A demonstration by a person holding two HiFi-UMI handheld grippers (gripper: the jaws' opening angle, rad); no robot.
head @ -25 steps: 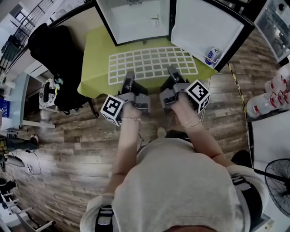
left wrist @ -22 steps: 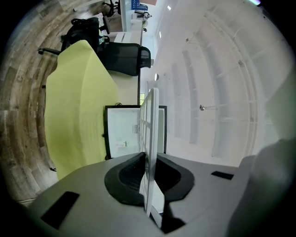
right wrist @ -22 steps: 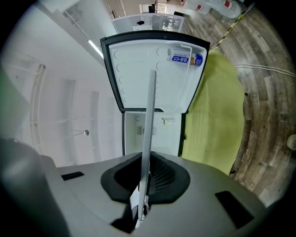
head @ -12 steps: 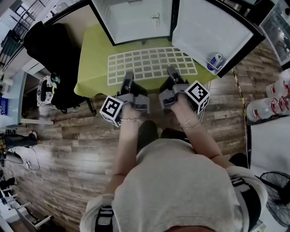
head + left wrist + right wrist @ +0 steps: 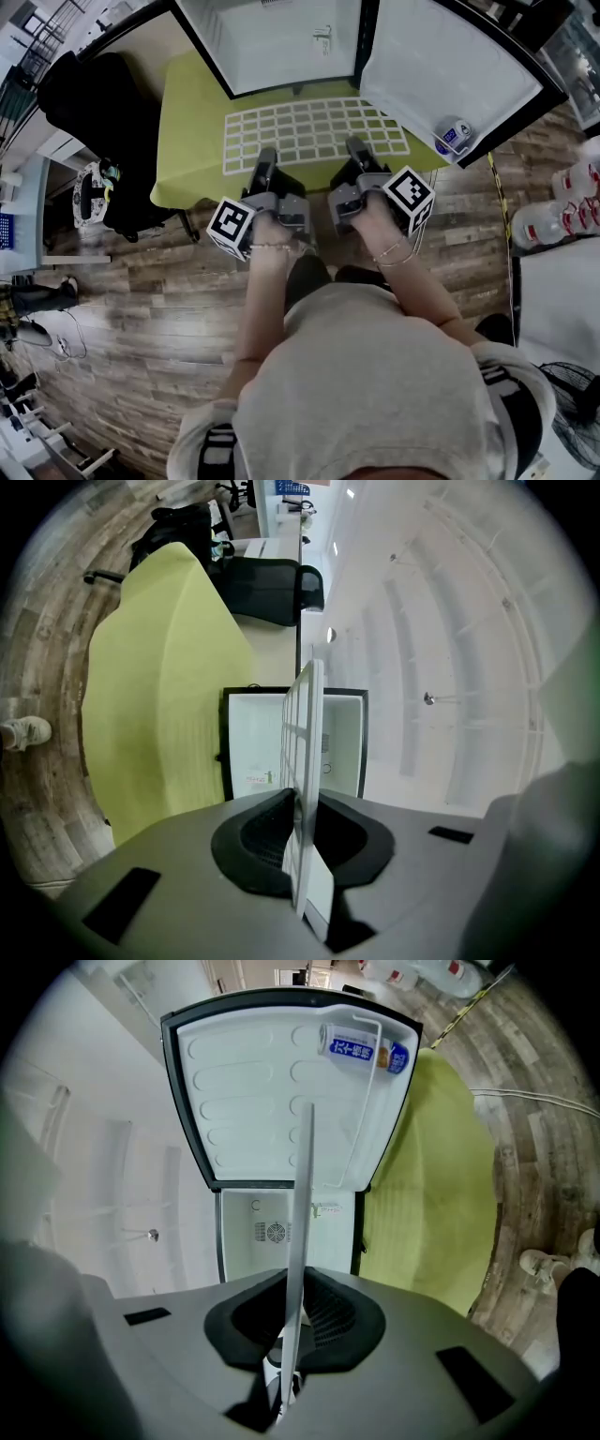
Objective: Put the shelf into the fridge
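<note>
Right now the white wire shelf [image 5: 314, 134] sits level over the green table [image 5: 187, 131], just in front of the open fridge [image 5: 272, 42]. The left gripper [image 5: 266, 167] and right gripper [image 5: 357, 156] are each clamped on its near edge, side by side. A can [image 5: 455, 134] rests in the fridge door [image 5: 441, 66].

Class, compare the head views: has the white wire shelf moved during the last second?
Yes, slightly. The shelf has edged toward the open fridge: more of the green table now shows behind its near edge.
</note>
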